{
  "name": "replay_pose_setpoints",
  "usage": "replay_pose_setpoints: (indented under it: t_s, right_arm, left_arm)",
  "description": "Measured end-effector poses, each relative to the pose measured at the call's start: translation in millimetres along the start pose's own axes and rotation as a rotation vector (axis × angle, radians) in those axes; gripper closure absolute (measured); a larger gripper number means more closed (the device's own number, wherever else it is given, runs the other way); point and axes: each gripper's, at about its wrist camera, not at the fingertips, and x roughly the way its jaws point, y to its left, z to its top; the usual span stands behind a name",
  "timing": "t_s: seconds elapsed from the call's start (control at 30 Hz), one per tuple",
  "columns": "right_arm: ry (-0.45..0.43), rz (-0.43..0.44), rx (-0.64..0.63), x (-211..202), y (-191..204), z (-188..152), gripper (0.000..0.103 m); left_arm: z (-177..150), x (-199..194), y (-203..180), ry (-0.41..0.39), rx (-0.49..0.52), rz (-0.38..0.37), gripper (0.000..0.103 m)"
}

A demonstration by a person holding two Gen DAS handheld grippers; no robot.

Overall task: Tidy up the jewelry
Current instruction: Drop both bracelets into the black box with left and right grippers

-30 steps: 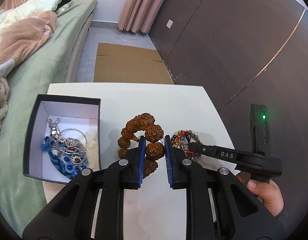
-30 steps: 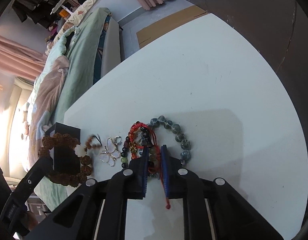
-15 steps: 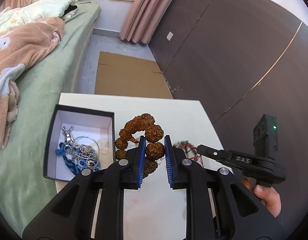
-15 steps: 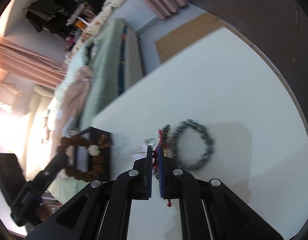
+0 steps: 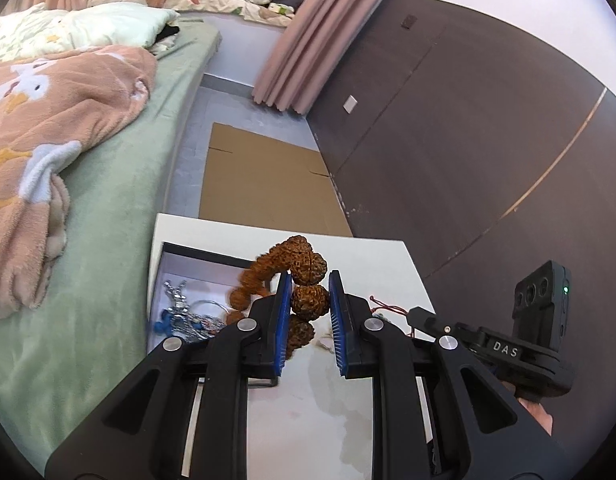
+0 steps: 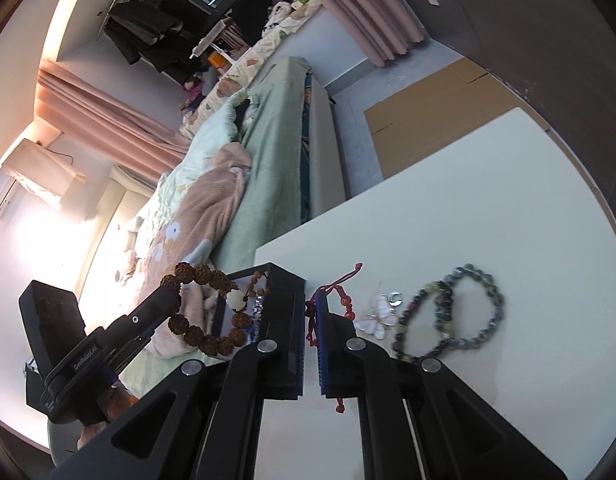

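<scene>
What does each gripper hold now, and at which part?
The left gripper pinches the brown seed bracelet by one bead. The right gripper pinches the red cord bracelet by its cord.

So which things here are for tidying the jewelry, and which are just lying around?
For the job:
left gripper holding the brown seed bracelet
right gripper holding the red cord bracelet
jewelry box
butterfly pendant
two dark bead bracelets

Just lying around:
cardboard
bed
curtain
</scene>
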Motion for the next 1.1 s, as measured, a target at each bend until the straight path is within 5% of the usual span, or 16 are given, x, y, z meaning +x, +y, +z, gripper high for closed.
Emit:
replay_pose_setpoints:
  t_s: [0.1,0.17,0.23,0.8,0.87,0.93,0.97,1.1]
  right_arm:
    - [0.003,0.018,-0.016,8.1,10.6,0.5,0.098]
    - [0.006,0.035,-0.023,13.0,17.5,-1.0,0.098]
    - [0.014,0.058,-0.034,21.9,27.6,-1.1,0.098]
    - [0.021,0.135,-0.167,67.4,100.1,-12.4,0.093]
    - [0.046,0.104,-0.145,73.5,93.1,-12.8,0.086]
    - [0.022,0.056,-0.125,67.2,83.8,-11.9,0.054]
    - [0.006,0.048,-0.12,62.7,81.0,-11.6,0.048]
    - [-0.029,0.026,-0.089,41.0,65.2,-4.3,0.046]
  left_arm:
    - [3.6,2.1,10.7,0.009,-0.022,0.005,0.084]
    - [5.9,2.4,18.7,0.015,-0.041,0.006,0.057]
    - [8.6,-3.0,21.8,-0.011,-0.035,0.025,0.047]
    - [23.7,-33.5,67.4,-0.083,-0.125,0.057,0.023]
    - [23.7,-33.4,68.3,-0.082,-0.123,0.062,0.019]
    - [22.6,-33.5,67.1,-0.08,-0.117,0.069,0.018]
    - [22.0,-34.3,66.4,-0.079,-0.116,0.069,0.018]
    - [20.0,-32.8,61.3,-0.072,-0.109,0.063,0.018]
